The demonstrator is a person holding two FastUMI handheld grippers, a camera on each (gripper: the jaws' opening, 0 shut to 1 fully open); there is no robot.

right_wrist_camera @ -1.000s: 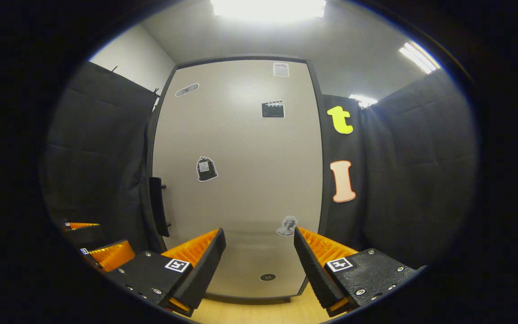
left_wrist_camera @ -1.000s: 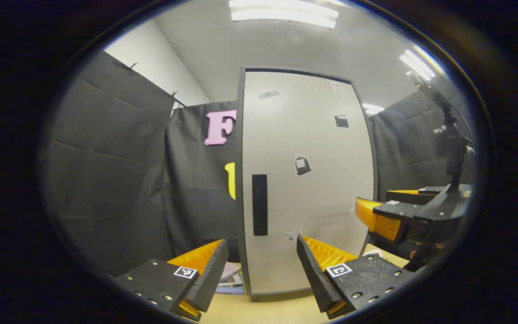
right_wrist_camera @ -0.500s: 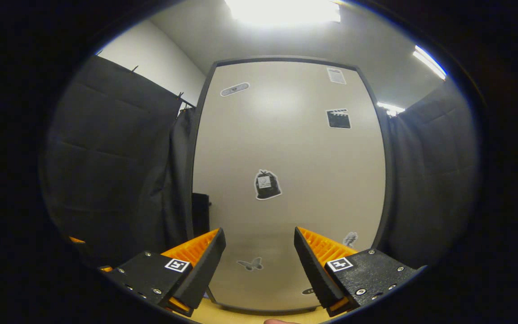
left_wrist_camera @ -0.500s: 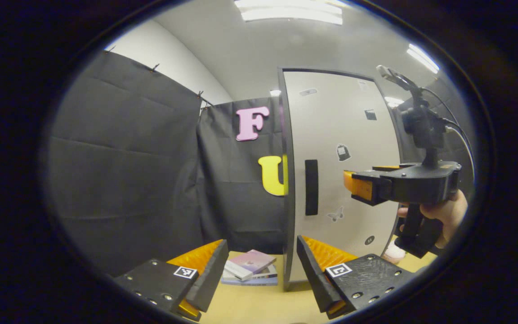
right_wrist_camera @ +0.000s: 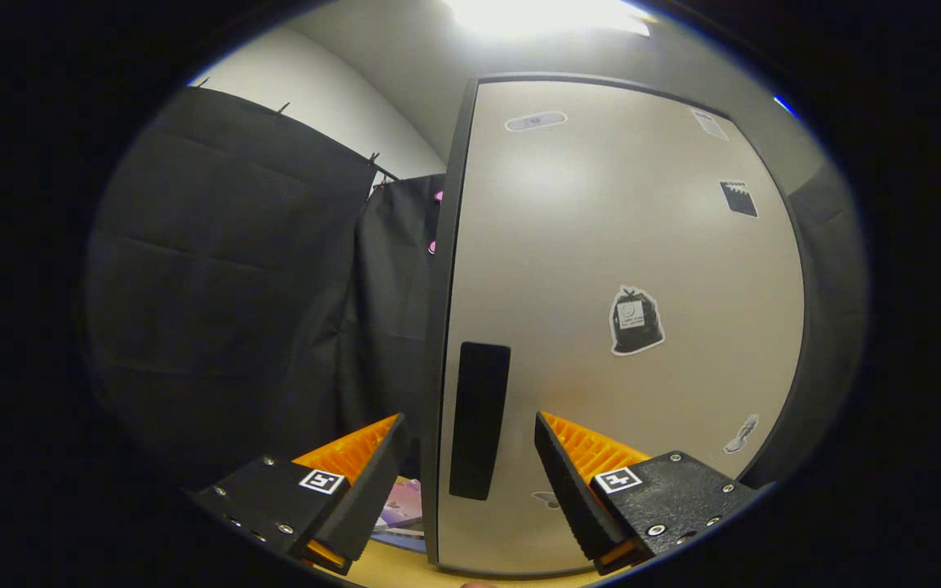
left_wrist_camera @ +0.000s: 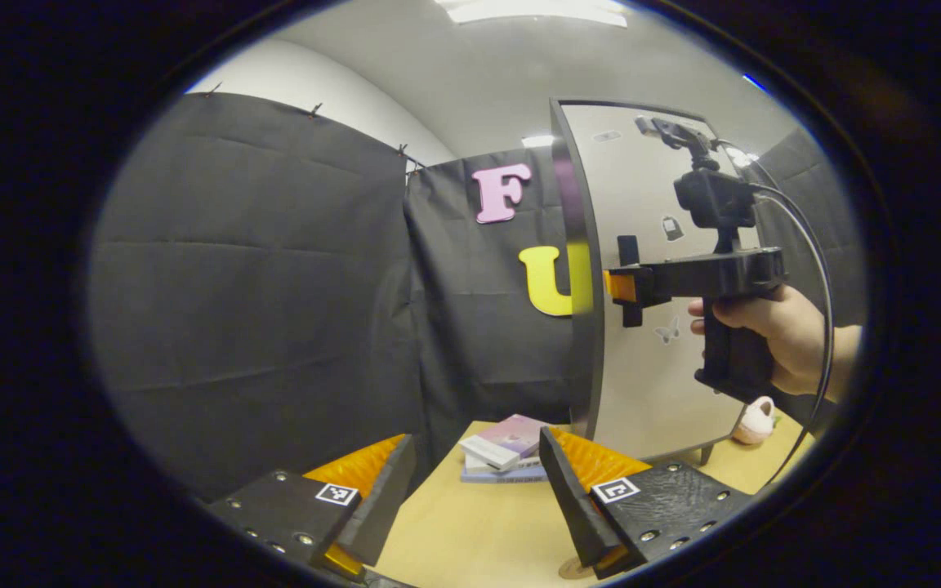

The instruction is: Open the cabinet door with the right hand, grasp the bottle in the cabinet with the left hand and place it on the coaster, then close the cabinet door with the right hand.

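Note:
The tall pale cabinet door (right_wrist_camera: 626, 245) is closed, with a black vertical handle (right_wrist_camera: 479, 420) near its left edge. My right gripper (right_wrist_camera: 469, 426) is open, and the handle stands in the gap between its fingers; I cannot tell if they touch it. In the left gripper view the cabinet (left_wrist_camera: 666, 359) is at the right, and a hand (left_wrist_camera: 781, 335) holds the right gripper (left_wrist_camera: 616, 286) against the handle (left_wrist_camera: 628, 245). My left gripper (left_wrist_camera: 475, 441) is open and holds nothing, low over the wooden table (left_wrist_camera: 470, 531). A round coaster edge (left_wrist_camera: 573, 569) peeks out by its right finger. The bottle is hidden behind the door.
A small stack of books (left_wrist_camera: 503, 449) lies on the table just left of the cabinet's foot. A small pink object (left_wrist_camera: 755, 419) sits on the table in front of the cabinet at the right. Black cloth walls close off the left and back.
My right gripper has moved left across the door until the handle sits between its fingers. My left gripper has swung left and drawn back, so the cabinet now lies at its right.

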